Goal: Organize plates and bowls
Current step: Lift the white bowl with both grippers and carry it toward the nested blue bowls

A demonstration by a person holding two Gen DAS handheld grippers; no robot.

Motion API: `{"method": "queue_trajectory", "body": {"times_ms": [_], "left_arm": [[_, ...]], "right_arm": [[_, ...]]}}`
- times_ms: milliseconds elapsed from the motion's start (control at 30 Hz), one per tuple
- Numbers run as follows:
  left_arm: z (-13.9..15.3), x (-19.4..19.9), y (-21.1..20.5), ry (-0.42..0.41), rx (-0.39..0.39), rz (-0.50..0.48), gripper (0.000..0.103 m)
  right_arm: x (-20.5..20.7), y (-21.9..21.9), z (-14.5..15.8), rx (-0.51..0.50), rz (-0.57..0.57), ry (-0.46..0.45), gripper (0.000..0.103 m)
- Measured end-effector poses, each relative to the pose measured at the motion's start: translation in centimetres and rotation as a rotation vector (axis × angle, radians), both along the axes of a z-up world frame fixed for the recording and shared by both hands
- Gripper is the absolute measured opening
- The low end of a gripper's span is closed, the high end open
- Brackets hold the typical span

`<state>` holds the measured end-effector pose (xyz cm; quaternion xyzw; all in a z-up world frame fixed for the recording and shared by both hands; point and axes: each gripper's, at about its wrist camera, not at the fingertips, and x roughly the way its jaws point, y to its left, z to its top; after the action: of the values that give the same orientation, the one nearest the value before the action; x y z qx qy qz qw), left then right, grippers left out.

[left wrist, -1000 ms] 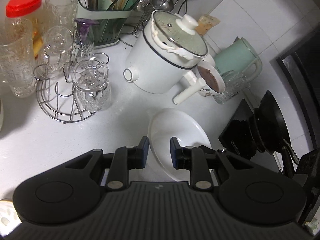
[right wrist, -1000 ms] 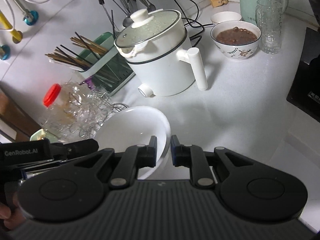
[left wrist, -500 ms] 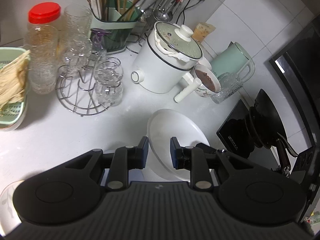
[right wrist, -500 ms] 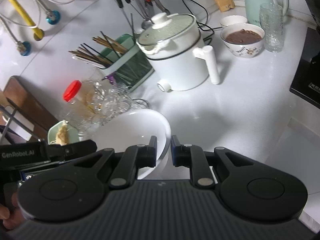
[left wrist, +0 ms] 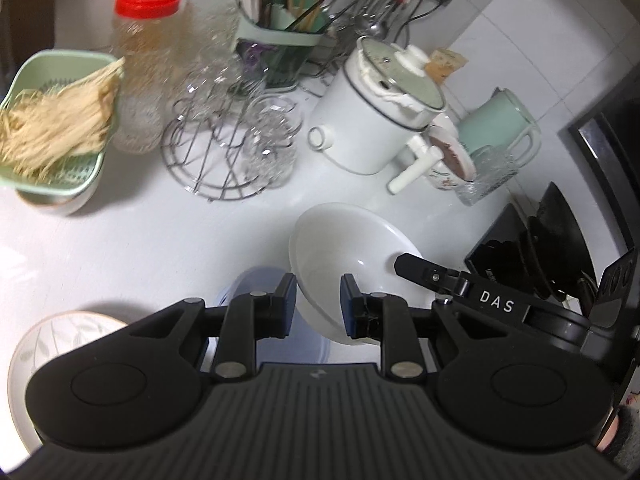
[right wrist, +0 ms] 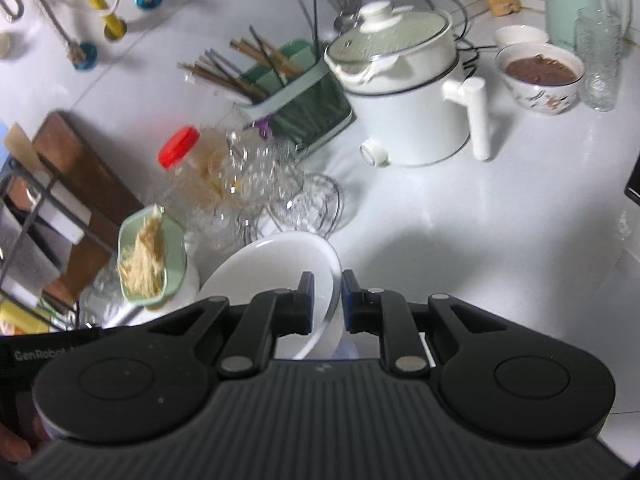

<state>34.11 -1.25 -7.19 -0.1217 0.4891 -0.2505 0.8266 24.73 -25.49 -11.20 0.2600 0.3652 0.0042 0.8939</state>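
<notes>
Both tongs are clamped on the same white bowl, one on each side of the rim. The left tongs pinch its near edge, and the right tongs have a pad on either side of the wall, so the bowl hangs tilted above the white tabletop, empty inside.

Containers: a white electric pot with its glass lid on, a patterned bowl of brown stuff just beside its handle, a textured glass and a mint kettle past that. The green holder is full of chopsticks. A green strainer basket holds pale shredded strips, next to a red-capped jar and a wire rack of upturned glasses.

Only the left view shows a leaf-pattern plate at the near edge, a bluish bowl under the tongs, and the black stove corner. Only the right view catches the wooden board and the wall hooks.
</notes>
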Motion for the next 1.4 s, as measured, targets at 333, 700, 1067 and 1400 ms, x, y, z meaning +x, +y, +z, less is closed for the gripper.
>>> {"method": "queue_trajectory", "body": {"times_ms": [333, 700, 1067, 1400], "left_arm": [[-2.1, -0.4, -0.1, 0.038, 0.063, 0.093, 0.027], [-2.3, -1.5, 1.1, 0.025, 0.139, 0.111, 0.027], [-3.1, -2.3, 2.6, 0.048, 0.142, 0.181, 0.035], [-3.1, -3.0, 2.9, 0.031, 0.136, 0.226, 0.043]], "right_arm": [[2.1, 0.8, -2.5, -0.042, 0.154, 0.088, 0.017], [2.4, 3.3, -4.2, -0.082, 0.275, 0.117, 0.019], [2.8, 3.5, -4.3, -0.087, 0.293, 0.090, 0.048], [4.3, 2.6, -7.0, -0.057, 0.251, 0.172, 0.048]]}}
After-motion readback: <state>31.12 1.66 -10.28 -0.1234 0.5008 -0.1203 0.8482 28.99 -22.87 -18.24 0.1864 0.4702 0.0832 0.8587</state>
